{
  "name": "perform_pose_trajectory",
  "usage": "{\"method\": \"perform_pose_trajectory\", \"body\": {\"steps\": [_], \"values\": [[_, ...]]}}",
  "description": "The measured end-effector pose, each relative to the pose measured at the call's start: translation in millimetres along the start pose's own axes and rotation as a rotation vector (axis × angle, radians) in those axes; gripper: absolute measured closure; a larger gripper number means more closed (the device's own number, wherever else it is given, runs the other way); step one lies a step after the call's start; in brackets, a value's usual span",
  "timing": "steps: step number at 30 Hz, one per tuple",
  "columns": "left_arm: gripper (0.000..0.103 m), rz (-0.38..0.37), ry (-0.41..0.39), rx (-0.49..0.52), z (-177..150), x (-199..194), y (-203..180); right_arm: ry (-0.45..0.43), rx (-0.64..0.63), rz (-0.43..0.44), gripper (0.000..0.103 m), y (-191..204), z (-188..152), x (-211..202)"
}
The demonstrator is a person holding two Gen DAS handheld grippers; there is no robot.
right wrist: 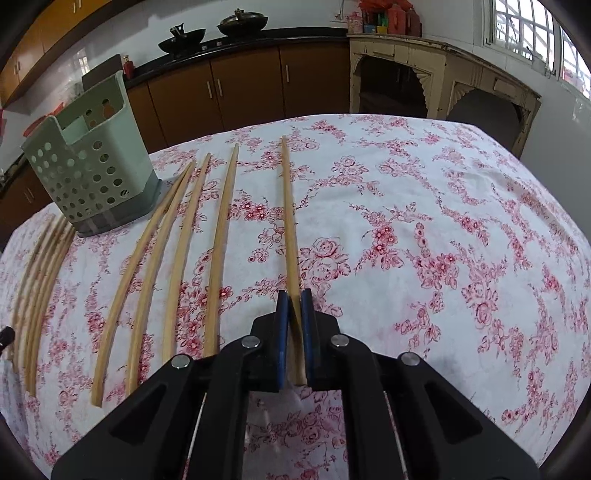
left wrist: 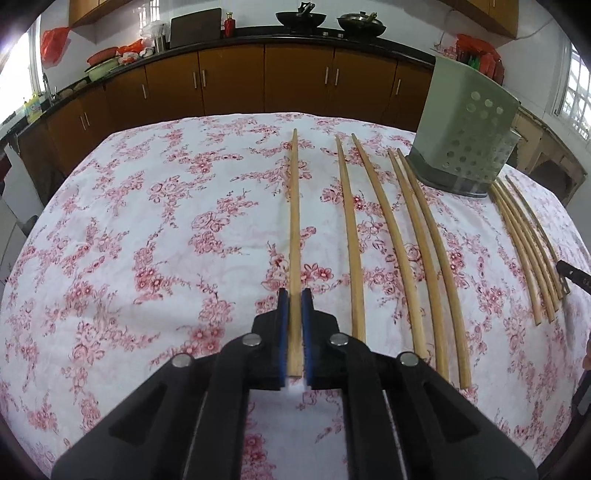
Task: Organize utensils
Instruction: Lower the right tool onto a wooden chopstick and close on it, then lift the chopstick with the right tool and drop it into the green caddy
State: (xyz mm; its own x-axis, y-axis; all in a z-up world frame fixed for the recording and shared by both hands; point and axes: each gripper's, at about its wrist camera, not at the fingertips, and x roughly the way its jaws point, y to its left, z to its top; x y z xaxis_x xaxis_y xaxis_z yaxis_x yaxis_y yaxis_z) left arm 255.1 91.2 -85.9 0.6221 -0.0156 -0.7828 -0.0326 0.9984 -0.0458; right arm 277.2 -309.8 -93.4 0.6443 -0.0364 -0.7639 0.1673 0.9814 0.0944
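Observation:
My left gripper (left wrist: 294, 295) is shut on the near end of a wooden chopstick (left wrist: 294, 221) that lies along the floral tablecloth, leftmost in its row. My right gripper (right wrist: 294, 297) is shut on another chopstick (right wrist: 290, 214), the rightmost one in its row. Several more chopsticks (left wrist: 391, 236) lie side by side between them, seen also in the right wrist view (right wrist: 177, 266). A pale green perforated utensil holder (left wrist: 467, 125) stands upright at the far side, also in the right wrist view (right wrist: 88, 166). A further bundle of chopsticks (left wrist: 524, 240) lies past the holder.
The table with the floral cloth (left wrist: 147, 229) ends at a far edge facing brown kitchen cabinets (left wrist: 229, 81). A cream wooden side table (right wrist: 443, 77) stands beyond the table's far right. Woks sit on the counter (left wrist: 301, 18).

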Motion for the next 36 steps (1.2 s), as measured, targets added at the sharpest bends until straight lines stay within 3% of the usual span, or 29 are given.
{"method": "perform_pose_trajectory", "body": {"steps": [3,9,18,25,31,36], "values": [[0.095,-0.007,0.016,0.003,0.9,-4.7,1.9,-0.038,-0.006,0.01,0.095,-0.5,-2.8,-13.2],[0.095,-0.011,-0.045,0.044,6.3,-31.6,-4.0,-0.167,-0.036,0.022,0.096,-0.3,1.4,-53.2],[0.095,-0.019,-0.186,0.044,26.4,-82.3,-2.6,-0.33,-0.021,0.032,0.096,-9.5,15.3,-96.9],[0.095,-0.024,-0.359,0.021,59.2,-128.5,-1.6,-0.441,-0.015,0.054,0.096,-10.9,37.8,-120.7],[0.095,-0.032,-0.439,0.006,82.3,-147.2,-4.2,-0.497,-0.003,0.075,0.096,-12.0,54.2,-132.3],[0.095,-0.029,-0.458,-0.002,97.0,-150.9,-5.6,-0.507,-0.005,0.087,0.096,-7.4,62.5,-136.0]]}}
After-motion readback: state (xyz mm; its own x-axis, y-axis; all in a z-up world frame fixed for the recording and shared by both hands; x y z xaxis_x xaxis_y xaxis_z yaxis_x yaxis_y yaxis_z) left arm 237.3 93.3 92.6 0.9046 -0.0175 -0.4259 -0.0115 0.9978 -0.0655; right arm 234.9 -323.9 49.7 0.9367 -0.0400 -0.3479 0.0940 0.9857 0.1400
